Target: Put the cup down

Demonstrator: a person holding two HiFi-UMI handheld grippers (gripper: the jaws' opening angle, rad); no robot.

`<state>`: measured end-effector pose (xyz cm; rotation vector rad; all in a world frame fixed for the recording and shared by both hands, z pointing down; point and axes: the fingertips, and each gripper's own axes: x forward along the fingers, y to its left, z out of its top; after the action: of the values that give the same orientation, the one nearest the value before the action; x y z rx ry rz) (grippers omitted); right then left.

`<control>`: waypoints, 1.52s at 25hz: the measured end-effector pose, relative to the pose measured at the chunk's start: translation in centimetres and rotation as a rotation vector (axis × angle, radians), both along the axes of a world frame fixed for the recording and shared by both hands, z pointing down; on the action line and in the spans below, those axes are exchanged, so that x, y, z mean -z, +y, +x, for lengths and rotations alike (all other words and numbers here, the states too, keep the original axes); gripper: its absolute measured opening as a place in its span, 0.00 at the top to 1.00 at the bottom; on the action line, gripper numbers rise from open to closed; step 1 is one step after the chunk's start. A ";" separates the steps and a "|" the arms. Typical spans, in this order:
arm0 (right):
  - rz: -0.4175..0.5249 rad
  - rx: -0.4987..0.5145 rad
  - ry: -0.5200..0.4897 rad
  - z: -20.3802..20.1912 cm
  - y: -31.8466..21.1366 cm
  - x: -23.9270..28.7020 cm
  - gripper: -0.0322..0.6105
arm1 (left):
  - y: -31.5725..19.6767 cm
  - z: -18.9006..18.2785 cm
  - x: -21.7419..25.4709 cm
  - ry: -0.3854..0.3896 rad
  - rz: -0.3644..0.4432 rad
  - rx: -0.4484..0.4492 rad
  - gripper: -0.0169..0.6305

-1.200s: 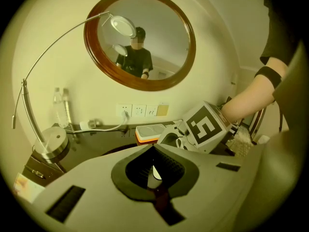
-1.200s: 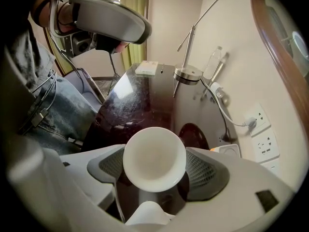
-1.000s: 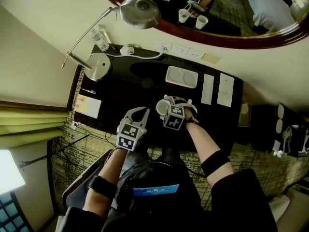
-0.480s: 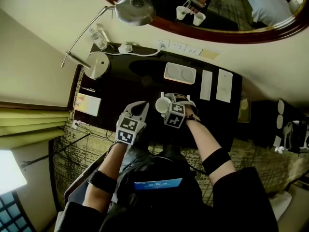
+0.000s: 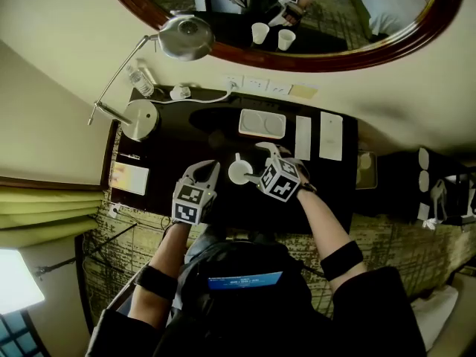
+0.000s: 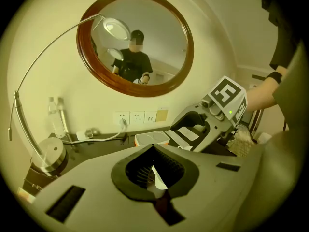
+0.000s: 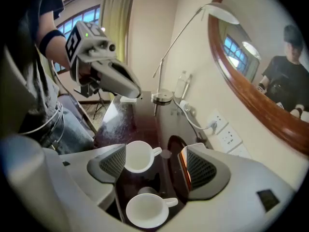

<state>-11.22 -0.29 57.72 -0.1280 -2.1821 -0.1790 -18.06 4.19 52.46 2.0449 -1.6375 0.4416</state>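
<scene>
Your right gripper just eased its jaws in a bit, but they're wide and clear of the cup standing on the desk under them. There's a 2nd cup at its 12 o'clock. Your left gripper is clamped fully closed.

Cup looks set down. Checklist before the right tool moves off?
1. Right tool released: ok, jaws apart though just closed slightly, pads pressing nothing.
2. Far cup upright on desk: ok.
3. Near cup upright, apart from far cup: ok.
4. Right tool clear of far cup's rim: cannot tell, they overlap in the right gripper view.
5. Left tool shut, off to the side of the cups: ok.
</scene>
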 end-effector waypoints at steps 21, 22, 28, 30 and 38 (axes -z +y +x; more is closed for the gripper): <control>-0.106 -0.833 -0.354 16.8 -9.2 4.8 0.94 | -2.2 0.8 1.7 -0.033 0.059 -0.020 0.96; -0.119 -0.851 -0.355 17.3 -8.8 4.2 0.94 | -2.1 1.0 1.8 -0.034 0.054 -0.024 0.96; -0.162 -0.893 -0.343 19.6 -7.4 1.8 0.94 | -1.8 1.5 1.9 -0.035 0.064 -0.020 0.96; -0.171 -0.907 -0.336 20.4 -7.4 0.7 0.94 | -1.7 1.8 1.9 -0.036 0.057 -0.023 0.96; -0.203 -0.930 -0.341 20.5 -7.1 -1.0 0.94 | -1.8 2.2 1.9 -0.028 0.048 -0.026 0.96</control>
<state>9.29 -7.41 58.67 0.8472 -2.3552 0.5819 -15.90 2.41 50.57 2.1060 -1.6551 0.4463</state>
